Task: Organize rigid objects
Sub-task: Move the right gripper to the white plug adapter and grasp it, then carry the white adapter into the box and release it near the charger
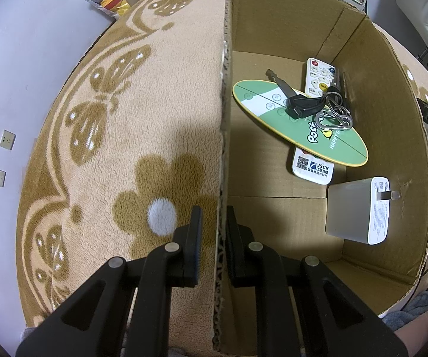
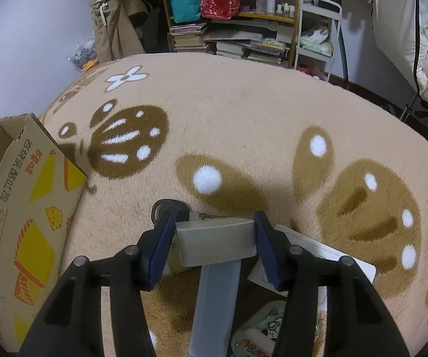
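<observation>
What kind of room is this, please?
Probably a lived-in bedroom or home storage room: a plush butterfly-patterned blanket covers the work surface, a shelf of stacked books stands behind, and clothes hang beside it.

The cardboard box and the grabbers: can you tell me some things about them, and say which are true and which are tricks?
1. The keys lie on top of the green oval board inside the cardboard box. True.
2. The white charger sits on the blanket outside the box. False: it lies inside the box, near a corner.
3. The left gripper has one finger on each side of the box wall. True.
4. The right gripper has nothing between its fingers. False: a grey block-headed object sits between them.
5. The white remote lies on top of the green board. False: it lies under the board.
</observation>
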Demonstrator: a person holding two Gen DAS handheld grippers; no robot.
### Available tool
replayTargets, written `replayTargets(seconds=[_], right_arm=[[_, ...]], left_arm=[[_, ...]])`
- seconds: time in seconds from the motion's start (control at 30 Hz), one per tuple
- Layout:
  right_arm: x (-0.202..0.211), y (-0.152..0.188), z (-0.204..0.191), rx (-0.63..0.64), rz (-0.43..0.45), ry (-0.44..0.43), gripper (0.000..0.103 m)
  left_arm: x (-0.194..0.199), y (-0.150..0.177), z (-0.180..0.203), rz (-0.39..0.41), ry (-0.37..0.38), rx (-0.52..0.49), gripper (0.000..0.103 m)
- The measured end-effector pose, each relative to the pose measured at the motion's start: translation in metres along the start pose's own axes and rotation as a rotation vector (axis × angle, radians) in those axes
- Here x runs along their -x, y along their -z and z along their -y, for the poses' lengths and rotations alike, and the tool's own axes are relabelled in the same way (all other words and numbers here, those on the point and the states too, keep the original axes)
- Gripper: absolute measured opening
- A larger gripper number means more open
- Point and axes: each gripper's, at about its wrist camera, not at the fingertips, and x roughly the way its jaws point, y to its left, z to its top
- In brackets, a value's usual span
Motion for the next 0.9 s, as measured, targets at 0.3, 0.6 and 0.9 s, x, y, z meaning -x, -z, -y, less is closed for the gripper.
replayTargets(seconds=[0.3,0.6,0.9], right_arm=[[0.026,-0.001,-0.01,0.008,0.082,-0.003,0.057],[0.073,0.0,-0.038,0.045,0.182,-0.097,0.057],[0.101,-0.004,-0.083,0.073,0.219,-0.235,0.057]], left_arm=[[0.0,0.0,0.0,0.0,-0.001,0.0,0.014],[0.001,-0.001,0.001,0.002,-0.007,-0.004,0.014],[0.002,0.0,0.003,0.003,-0.011,-0.008,0.014]])
